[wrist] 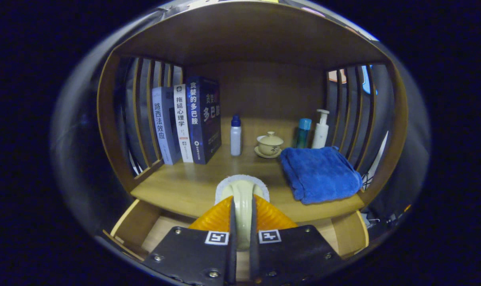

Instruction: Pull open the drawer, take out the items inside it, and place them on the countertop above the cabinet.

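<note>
My gripper [242,206] is shut on a cream-handled brush [242,190] whose white round head points forward. Both fingers press on the handle's sides. The brush head hangs at the front edge of the wooden countertop [185,186]; whether it touches the wood I cannot tell. Below the fingers the drawer [135,222] stands pulled open, its light wooden side walls showing on either side of the gripper. The fingers hide most of the drawer's inside.
On the countertop stand three books [187,119] at back left, a white bottle with a blue cap [235,137], a lidded teacup on a saucer [269,145], a teal bottle [303,133] and a pump bottle [320,129]. A folded blue towel [320,172] lies at right. Slatted sides and a shelf above enclose the space.
</note>
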`<action>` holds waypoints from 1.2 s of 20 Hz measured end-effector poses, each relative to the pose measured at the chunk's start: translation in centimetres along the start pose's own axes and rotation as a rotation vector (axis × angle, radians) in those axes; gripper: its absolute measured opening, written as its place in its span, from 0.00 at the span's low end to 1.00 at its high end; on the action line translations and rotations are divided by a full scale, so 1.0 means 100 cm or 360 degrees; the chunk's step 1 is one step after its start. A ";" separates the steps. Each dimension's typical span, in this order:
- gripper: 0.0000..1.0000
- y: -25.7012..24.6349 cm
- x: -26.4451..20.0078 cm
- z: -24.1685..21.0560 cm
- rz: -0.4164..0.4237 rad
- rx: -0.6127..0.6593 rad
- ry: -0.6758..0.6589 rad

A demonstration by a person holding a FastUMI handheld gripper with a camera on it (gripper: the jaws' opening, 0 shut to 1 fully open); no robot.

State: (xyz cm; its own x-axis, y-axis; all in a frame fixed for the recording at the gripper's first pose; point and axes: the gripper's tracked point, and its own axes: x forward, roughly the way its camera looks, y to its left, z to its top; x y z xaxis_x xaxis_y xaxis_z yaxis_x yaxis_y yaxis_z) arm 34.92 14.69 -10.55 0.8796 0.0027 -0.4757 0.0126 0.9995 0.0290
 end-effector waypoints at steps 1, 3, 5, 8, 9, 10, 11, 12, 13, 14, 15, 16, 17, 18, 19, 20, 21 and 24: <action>0.13 0.001 0.008 0.002 0.0013 0.0003 -0.0003; 0.13 -0.003 0.023 0.007 -0.0001 -0.0002 -0.0015; 0.13 -0.007 0.040 0.008 -0.0002 0.0021 -0.0011; 0.13 -0.012 0.061 0.012 -0.0012 0.0087 0.0000; 0.13 -0.016 0.068 0.015 -0.0027 0.0093 -0.0017; 0.13 -0.020 0.073 0.018 -0.0052 0.0101 -0.0039; 0.13 -0.022 0.079 0.019 -0.0063 0.0109 -0.0048; 0.13 -0.022 0.083 0.019 -0.0070 0.0117 -0.0053; 0.13 -0.025 0.086 0.018 -0.0082 0.0125 -0.0054; 0.13 -0.025 0.091 0.018 -0.0093 0.0127 -0.0051; 0.13 -0.024 0.095 0.015 -0.0100 0.0125 -0.0047; 0.13 -0.024 0.098 0.015 -0.0111 0.0115 -0.0057; 0.14 -0.025 0.102 0.014 -0.0116 0.0101 -0.0065; 0.13 -0.024 0.103 0.014 -0.0122 0.0090 -0.0073; 0.13 -0.025 0.106 0.013 -0.0129 0.0084 -0.0078; 0.13 -0.026 0.107 0.014 -0.0140 0.0084 -0.0083; 0.14 -0.026 0.109 0.015 -0.0156 0.0089 -0.0097; 0.17 -0.025 0.110 0.015 -0.0160 0.0066 -0.0149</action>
State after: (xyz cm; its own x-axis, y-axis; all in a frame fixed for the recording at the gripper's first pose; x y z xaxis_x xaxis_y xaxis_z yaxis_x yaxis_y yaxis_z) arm 45.27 12.15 -14.52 0.9134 -0.1021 -0.3939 0.1207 0.9924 0.0227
